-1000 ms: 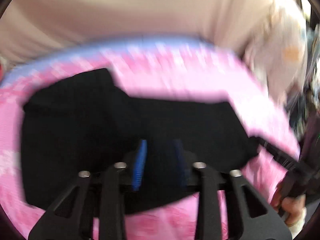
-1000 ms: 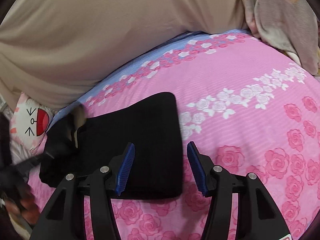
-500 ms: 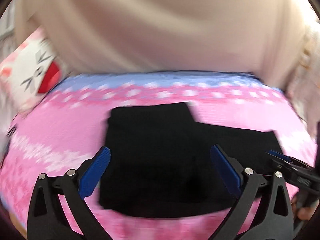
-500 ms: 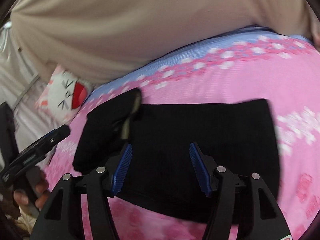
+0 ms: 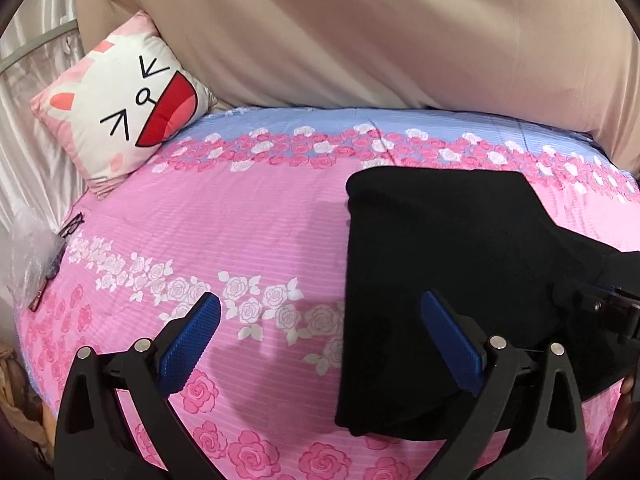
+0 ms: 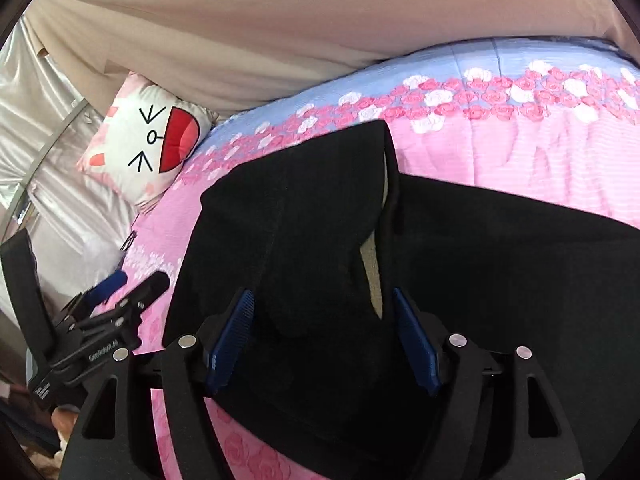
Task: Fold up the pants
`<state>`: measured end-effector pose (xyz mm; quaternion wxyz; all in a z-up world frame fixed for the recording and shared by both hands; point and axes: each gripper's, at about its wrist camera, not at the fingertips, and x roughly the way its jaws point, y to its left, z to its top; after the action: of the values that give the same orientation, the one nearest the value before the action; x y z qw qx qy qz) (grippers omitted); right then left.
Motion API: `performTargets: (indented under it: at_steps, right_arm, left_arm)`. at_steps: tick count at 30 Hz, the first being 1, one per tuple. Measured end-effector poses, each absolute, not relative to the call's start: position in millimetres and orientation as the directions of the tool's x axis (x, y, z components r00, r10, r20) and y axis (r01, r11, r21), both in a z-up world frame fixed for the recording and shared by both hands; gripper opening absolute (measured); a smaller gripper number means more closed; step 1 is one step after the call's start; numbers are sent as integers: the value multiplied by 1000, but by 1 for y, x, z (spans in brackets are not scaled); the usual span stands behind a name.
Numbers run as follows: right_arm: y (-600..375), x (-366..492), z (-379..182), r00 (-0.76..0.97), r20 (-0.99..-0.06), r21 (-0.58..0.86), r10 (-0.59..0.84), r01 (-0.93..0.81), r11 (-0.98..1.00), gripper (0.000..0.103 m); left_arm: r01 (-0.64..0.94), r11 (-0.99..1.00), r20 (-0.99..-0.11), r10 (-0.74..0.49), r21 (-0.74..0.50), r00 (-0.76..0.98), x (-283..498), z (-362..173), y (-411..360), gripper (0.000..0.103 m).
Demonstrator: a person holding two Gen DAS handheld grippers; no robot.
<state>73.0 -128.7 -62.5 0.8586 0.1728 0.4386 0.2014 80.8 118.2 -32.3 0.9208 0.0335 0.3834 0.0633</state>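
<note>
The black pants point(image 5: 448, 264) lie folded on the pink rose-print bed cover point(image 5: 240, 232). In the right wrist view the pants point(image 6: 500, 280) fill the centre, with one folded layer lying over another and a pale lining strip showing between them. My left gripper point(image 5: 320, 328) is open, with its left finger over the bare cover and its right finger over the pants' left edge. My right gripper point(image 6: 324, 320) is open just above the pants, its jaws on either side of a raised fold. The left gripper also shows at the left of the right wrist view point(image 6: 120, 292).
A cat-face cushion point(image 5: 120, 96) leans at the bed's far left corner against a beige sheet point(image 5: 360, 32). Silvery curtain fabric point(image 6: 48, 168) hangs at the left. A clear plastic bag point(image 5: 28, 256) and a small dark item lie at the bed's left edge.
My left gripper opened, let go of the pants and moved left off them. My right gripper moved left over the pants and stayed open.
</note>
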Motion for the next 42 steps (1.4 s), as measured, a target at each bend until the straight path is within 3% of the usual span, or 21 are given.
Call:
performTargets:
  at_steps: [1,6,7,8,9,13,16,20,23,26,30,34,36,42]
  right_arm:
    - [-129,75,-63,532,-683,478,499,-191,857,43]
    - [-125,77,-49,559,-641,498,526,-219,839,32]
    - [-121,74,-39,574,-627,486,528,-241,840,28]
    - [-122,72,-27,584,-602,493,544,-264,829,14]
    - [-127,68,-14,606,-572,503,552,-273,820,13]
    - [-174,29,38,728,-466,469,503,-278,838,12]
    - [-226,-10,49,799,-449,428,399,-200,881,12]
    - [-291,-45,2,792,-566,412,230,30,911,13]
    - [-317,-43,-68,694,-681,448,234,143,883,13]
    - [-324,-48,-83,726,-620,538,297,118,835,20]
    - [-329,-48,-62,743,-621,482,250,110,869,40]
    - [-341,-53,-31,799,-559,477,222,90,874,40]
    - [-320,-40,-18,789,-557,449,259,24,893,35]
    - [-215,33,-31,637,-633,385,440,-234,893,34]
  left_arm:
    - [-91,990,-705,141,108,695,81,-34,120,98]
    - [-102,989,-713,148,108,686,81,-35,126,98]
    - [-103,989,-712,150,109,686,81,-34,125,98]
    - [-101,989,-710,151,112,688,80,-32,124,98]
    - [-98,989,-708,151,115,690,79,-29,122,98]
    - [-64,992,-681,121,108,722,69,-12,108,98]
    - [-24,994,-673,87,102,734,64,-5,95,98]
    - [45,995,-705,27,84,709,68,-16,68,98]
    - [86,992,-734,7,89,679,73,-29,44,98]
    - [124,988,-752,-10,96,659,72,-36,24,98]
    - [141,983,-753,-2,120,657,67,-37,12,98]
    - [140,980,-758,19,145,652,65,-44,7,98]
    - [137,978,-763,30,154,646,66,-49,3,98]
    - [126,979,-761,40,158,648,65,-52,4,98]
